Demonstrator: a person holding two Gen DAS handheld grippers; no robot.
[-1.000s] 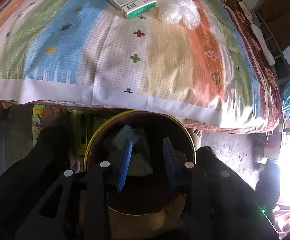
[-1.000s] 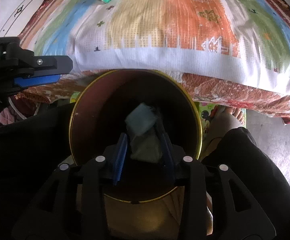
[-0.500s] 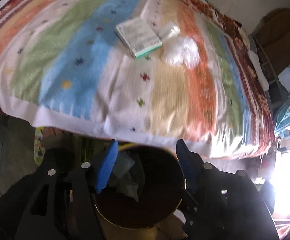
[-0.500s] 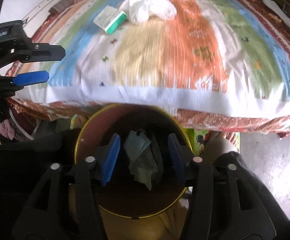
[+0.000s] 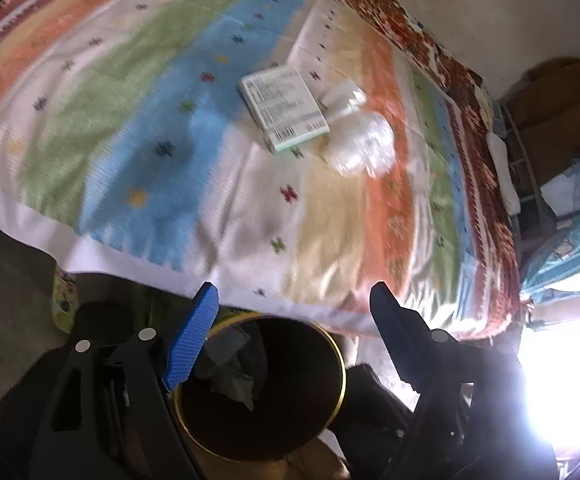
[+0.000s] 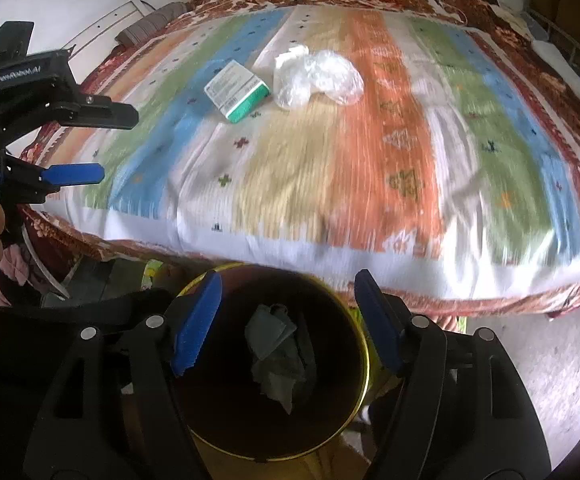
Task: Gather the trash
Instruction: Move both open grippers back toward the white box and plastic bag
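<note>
Both grippers, left gripper (image 5: 292, 300) and right gripper (image 6: 287, 288), were opening empty above the bin (image 6: 354, 328); approaching the carton (image 6: 237, 91) squarely seemed wise.

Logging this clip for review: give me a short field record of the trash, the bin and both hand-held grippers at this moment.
bin: round bin with a gold rim, on the floor by the bed
in bin: crumpled paper
on bedspread: white-and-green carton, crumpled clear plastic
left hand-held gripper: jaws opening, nothing between them
right hand-held gripper: jaws opening, nothing between them, above the bin
</note>
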